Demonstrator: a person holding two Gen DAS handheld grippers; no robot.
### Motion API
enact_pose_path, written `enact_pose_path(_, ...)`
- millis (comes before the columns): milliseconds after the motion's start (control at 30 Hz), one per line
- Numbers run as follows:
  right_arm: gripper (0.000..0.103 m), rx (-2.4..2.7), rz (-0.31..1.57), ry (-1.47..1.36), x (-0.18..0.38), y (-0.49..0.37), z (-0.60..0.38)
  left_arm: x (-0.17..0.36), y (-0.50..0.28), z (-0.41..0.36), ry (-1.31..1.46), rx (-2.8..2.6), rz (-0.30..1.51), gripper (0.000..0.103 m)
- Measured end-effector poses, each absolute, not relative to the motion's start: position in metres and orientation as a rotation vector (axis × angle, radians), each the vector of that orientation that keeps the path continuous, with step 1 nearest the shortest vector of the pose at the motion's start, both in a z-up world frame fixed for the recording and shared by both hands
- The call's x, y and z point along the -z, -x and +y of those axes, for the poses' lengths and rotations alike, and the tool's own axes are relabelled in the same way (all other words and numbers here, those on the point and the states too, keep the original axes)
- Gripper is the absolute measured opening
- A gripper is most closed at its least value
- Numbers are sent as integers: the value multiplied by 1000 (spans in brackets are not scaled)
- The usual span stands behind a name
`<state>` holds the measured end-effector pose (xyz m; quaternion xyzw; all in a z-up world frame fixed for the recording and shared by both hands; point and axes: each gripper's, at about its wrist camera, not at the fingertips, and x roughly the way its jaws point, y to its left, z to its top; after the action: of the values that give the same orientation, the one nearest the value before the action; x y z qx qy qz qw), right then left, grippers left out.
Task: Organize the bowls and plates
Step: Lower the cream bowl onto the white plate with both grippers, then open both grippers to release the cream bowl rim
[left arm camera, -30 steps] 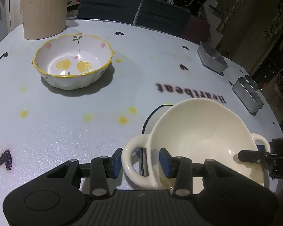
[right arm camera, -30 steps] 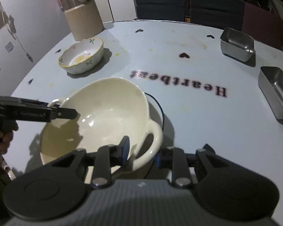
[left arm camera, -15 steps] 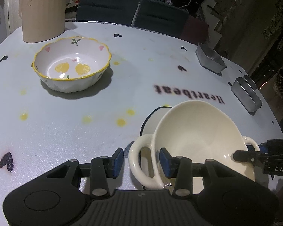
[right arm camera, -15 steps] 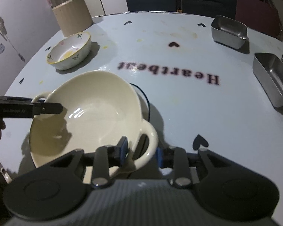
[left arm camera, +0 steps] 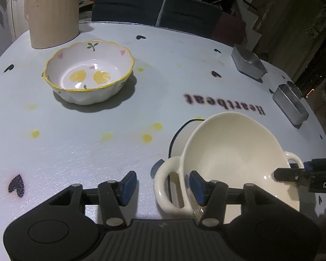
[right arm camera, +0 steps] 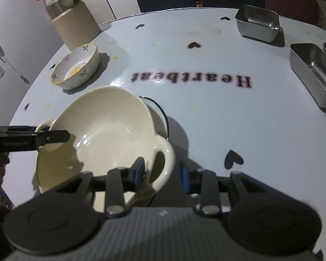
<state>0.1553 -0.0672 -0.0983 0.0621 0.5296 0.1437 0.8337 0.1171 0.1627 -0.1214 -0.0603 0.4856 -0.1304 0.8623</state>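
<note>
Both pairs of fingers have just been spreading, letting go of the cream ceramic bowl with two loop handles point(left arm camera: 234, 152), which has settled lower than a second ago. Left gripper point(left arm camera: 160, 187) fingers are standing spread around one handle, its pads apart from it. Right gripper point(right arm camera: 162, 173) fingers are straddling the other handle, also not pressing. Under the bowl, a white plate with a dark rim point(right arm camera: 158, 113) is lying on the pale surface point(left arm camera: 97, 148). Ahead of the left fingers sits a scalloped yellow-rimmed bowl point(left arm camera: 88, 71).

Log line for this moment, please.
left gripper: opening, off handle | right gripper: opening, around handle | cream two-handled bowl: on blue-rimmed plate
</note>
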Motion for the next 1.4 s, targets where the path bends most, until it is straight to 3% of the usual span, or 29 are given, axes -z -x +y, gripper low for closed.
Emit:
enact_pose_path(233, 58, -276, 1129, -166, 103, -158, -76, 122, -118, 163, 114, 238, 1042, 68)
enact_pose_path(400, 62, -277, 1102, -137, 104, -156, -75, 123, -116, 159, 100, 239, 1068, 81)
enact_pose_path(700, 91, -310, 1076, -151, 103, -152, -75, 114, -107, 152, 91, 256, 1061, 95)
enact_pose_path(900, 102, -325, 1051, -166, 95, -147, -75, 107, -101, 147, 92, 270, 1050, 103)
enact_pose_path(1400, 103, -333, 977, -164, 78, -134, -88, 74, -79, 128, 79, 295, 996, 103)
